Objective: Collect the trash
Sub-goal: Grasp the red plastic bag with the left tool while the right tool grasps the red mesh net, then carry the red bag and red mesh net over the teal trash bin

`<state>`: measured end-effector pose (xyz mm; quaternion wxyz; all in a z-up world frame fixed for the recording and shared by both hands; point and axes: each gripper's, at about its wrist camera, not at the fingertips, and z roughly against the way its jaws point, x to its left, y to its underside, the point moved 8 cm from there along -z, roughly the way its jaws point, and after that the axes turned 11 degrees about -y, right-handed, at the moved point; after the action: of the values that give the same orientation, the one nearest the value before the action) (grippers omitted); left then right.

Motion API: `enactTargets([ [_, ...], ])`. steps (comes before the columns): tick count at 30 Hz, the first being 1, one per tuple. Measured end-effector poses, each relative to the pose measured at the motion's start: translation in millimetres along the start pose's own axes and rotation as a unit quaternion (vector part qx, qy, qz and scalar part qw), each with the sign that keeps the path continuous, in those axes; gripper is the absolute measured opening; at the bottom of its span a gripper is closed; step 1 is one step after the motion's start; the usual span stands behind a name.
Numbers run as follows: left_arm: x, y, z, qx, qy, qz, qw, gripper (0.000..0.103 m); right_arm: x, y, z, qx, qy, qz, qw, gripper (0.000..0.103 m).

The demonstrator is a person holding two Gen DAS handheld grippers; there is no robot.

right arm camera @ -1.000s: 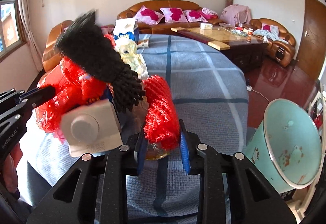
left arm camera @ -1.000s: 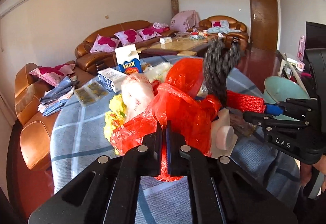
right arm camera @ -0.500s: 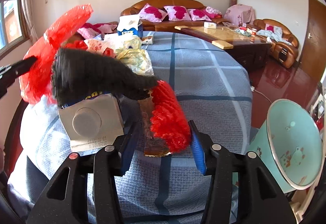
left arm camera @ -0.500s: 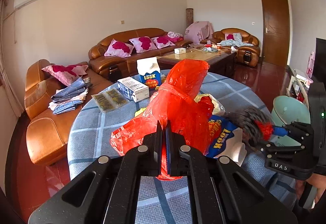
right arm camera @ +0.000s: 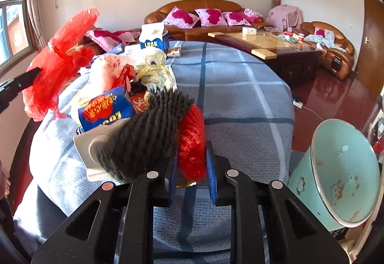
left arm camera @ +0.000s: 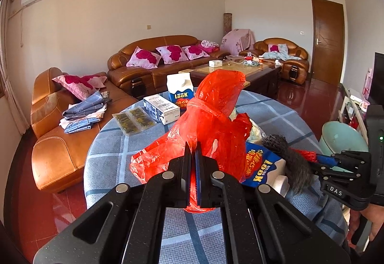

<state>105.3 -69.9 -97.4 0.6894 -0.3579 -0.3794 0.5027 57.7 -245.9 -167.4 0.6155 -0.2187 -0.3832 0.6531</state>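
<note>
Red mesh [right arm camera: 192, 144] sits between the closing right gripper's [right arm camera: 190, 178] fingers [right arm camera: 211, 172].

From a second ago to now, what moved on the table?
The black mesh net flopped from standing up to lying across the fallen milk carton. The right gripper loosened, and now its jaws are closing on the red mesh net. The red plastic bag no longer covers the carton. The left gripper stayed shut on the bag; the upright milk carton and teal bin stayed put.

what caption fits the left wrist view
Left gripper pinching a red plastic bag above the checked table.
</note>
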Motion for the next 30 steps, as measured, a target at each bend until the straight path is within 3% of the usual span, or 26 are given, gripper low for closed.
enactTargets([
  [5, -10, -6, 0, -0.005, 0.009, -0.007, 0.9999, 0.002, 0, -19, 20, -0.040, 0.036, 0.036, 0.998, 0.020],
  [16, -59, -28, -11, -0.003, 0.014, -0.035, 0.9993, 0.002, -42, -35, 48, -0.089, 0.089, 0.011, 0.992, 0.020],
  [30, -130, -47, -12, -0.019, 0.037, -0.076, 0.9962, 0.002, -101, -37, 79, -0.104, 0.148, -0.019, 0.983, 0.020],
])
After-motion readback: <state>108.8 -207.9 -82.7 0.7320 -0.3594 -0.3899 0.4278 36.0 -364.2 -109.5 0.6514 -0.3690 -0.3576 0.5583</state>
